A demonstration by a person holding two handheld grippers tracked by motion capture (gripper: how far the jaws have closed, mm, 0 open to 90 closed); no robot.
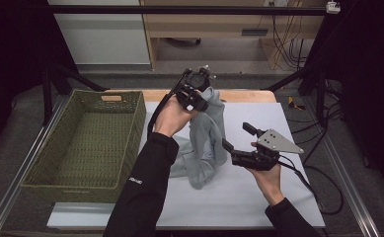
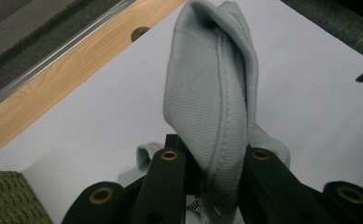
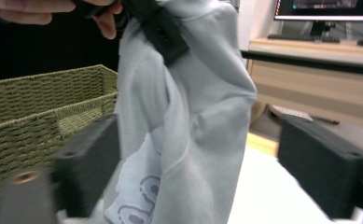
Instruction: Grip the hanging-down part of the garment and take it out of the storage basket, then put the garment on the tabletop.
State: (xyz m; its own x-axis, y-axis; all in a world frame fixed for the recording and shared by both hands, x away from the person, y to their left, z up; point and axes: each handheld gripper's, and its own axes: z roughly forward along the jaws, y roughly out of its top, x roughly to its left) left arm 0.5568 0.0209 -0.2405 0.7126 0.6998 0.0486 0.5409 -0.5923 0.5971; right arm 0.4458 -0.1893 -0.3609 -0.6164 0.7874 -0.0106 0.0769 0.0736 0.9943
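A pale grey sweatshirt [image 1: 210, 133] hangs above the white table sheet [image 1: 258, 197], its lower end bunched on the sheet. My left gripper [image 1: 203, 104] holds it up from the top, shut on a ribbed fold of the sweatshirt [image 2: 212, 102] that stands between its two black jaws. My right gripper [image 1: 236, 137] is to the right of the hanging cloth, open, jaws wide apart and pointing left at it. In the right gripper view the sweatshirt [image 3: 193, 116], with a purple print low down, hangs in front of the jaws, which do not press on it.
A green woven basket [image 1: 130, 143] stands empty at the left of the table, also close on the left in the right gripper view as the basket [image 3: 25, 116]. A wooden table edge [image 2: 53, 88] runs along the far side. Cables trail off to the right.
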